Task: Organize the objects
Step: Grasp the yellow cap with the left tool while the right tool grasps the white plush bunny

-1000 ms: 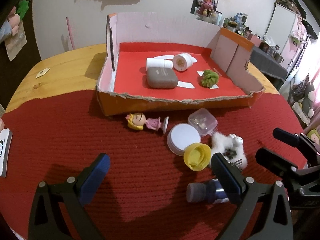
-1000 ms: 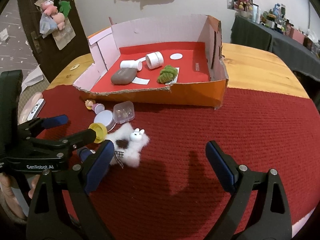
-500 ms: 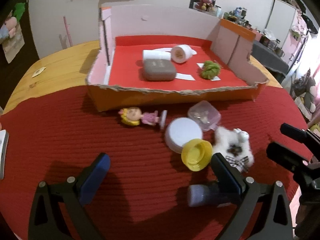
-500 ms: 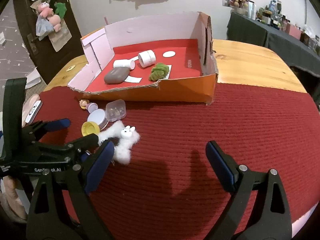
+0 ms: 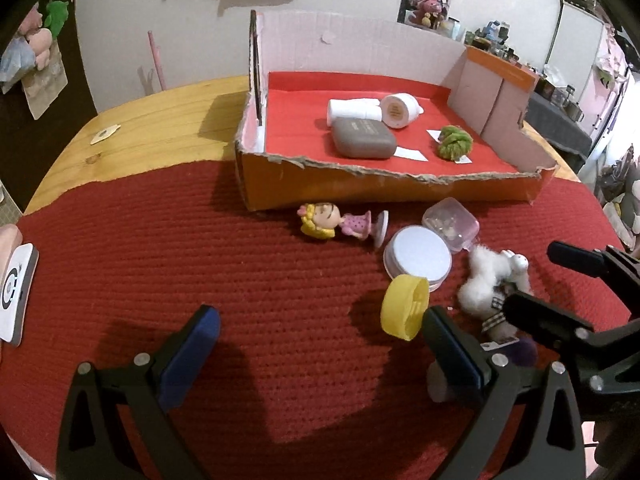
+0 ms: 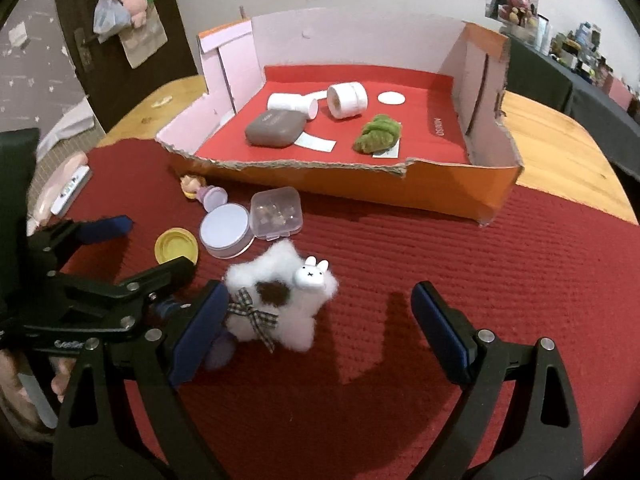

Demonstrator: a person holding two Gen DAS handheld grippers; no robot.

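Note:
A cardboard box (image 5: 384,190) (image 6: 448,196) with a red floor holds a grey case (image 5: 362,143), two white jars (image 5: 396,110) and a green ball (image 5: 454,143). On the red mat in front lie a doll (image 5: 340,225), a white round tin (image 5: 418,254) (image 6: 228,230), a clear plastic case (image 5: 450,224) (image 6: 276,212), a yellow cap (image 5: 404,312) (image 6: 176,246) and a white fluffy star toy (image 5: 494,280) (image 6: 276,306). My left gripper (image 5: 320,354) is open beside the yellow cap. My right gripper (image 6: 320,334) is open, its left finger touching the fluffy toy.
A dark bottle (image 5: 444,384) lies partly hidden behind my left gripper's right finger. A white device (image 5: 16,294) sits at the mat's left edge. The wooden table (image 5: 160,128) shows beyond the mat. A shelf of clutter stands at the far right.
Both grippers have moved forward and lower toward the loose objects. The right gripper has closed in on the fluffy toy. Both remain open.

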